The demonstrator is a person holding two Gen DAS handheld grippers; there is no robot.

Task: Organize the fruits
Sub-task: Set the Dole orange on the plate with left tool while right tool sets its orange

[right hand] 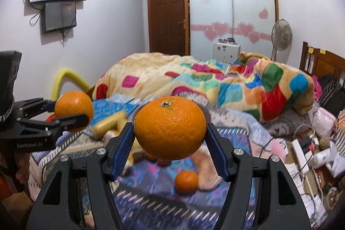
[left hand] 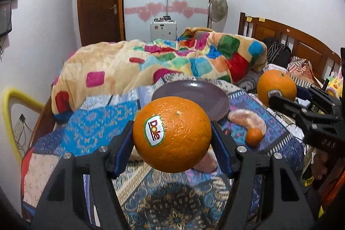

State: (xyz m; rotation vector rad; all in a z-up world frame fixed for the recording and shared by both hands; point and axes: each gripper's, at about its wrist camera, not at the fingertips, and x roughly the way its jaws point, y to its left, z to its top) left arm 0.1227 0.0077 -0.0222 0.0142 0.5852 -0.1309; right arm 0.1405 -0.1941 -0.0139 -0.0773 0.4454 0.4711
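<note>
While above the bedspread (left hand: 97, 124), each gripper (left hand: 172, 139) (right hand: 170, 133) tight around one orange (left hand: 171, 134) (right hand: 170, 127), perhaps bread (left hand: 248, 119) below

purple plate (left hand: 198, 92): its near rim is hidden behind the Dole orange (left hand: 172, 134) in the left wrist view.
pale object (left hand: 204, 163): mostly hidden under that orange; kind unclear.
patterned cloth (right hand: 151, 197): smeared by motion blur in the right wrist view.
yellow items (right hand: 110, 124): blurred, near the cloth's left edge; cannot tell what they are.
right gripper's body (left hand: 323, 122): cut off by the right edge.
</note>
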